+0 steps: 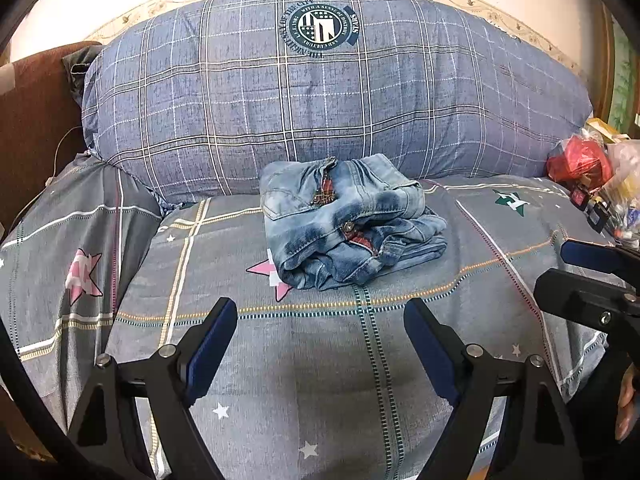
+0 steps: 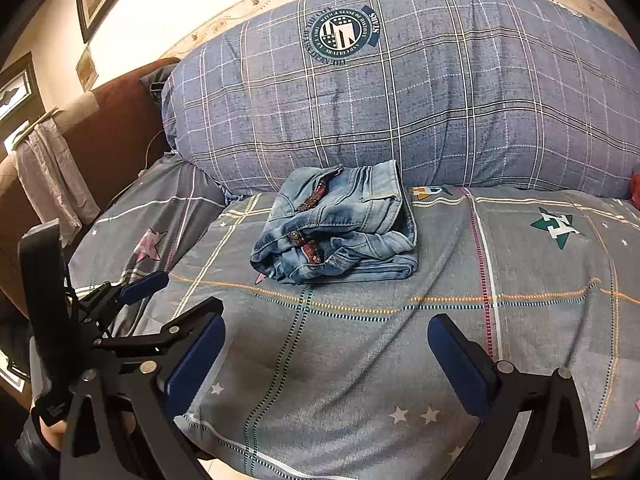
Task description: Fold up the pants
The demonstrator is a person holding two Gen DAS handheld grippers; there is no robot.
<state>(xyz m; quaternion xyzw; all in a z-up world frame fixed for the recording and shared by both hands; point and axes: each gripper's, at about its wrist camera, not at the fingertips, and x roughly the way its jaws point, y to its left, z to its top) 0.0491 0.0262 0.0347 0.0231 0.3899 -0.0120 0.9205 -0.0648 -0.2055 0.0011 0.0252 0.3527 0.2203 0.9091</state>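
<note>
Faded blue jeans (image 1: pixel 348 220) lie folded in a thick bundle on the grey plaid bedspread (image 1: pixel 320 360), close to the big pillow; they also show in the right wrist view (image 2: pixel 340 228). My left gripper (image 1: pixel 320 316) is open and empty, hovering over the bedspread short of the bundle. My right gripper (image 2: pixel 326 330) is open and empty too, also short of the bundle. The right gripper shows at the right edge of the left wrist view (image 1: pixel 576 272). The left gripper shows at the left of the right wrist view (image 2: pixel 176 292).
A large blue plaid pillow (image 1: pixel 320 92) stands behind the jeans. A pile of bags with a red packet (image 1: pixel 580 164) sits at the bed's right side. A brown headboard (image 2: pixel 116 132) and a hanging cloth (image 2: pixel 52 172) are at the left.
</note>
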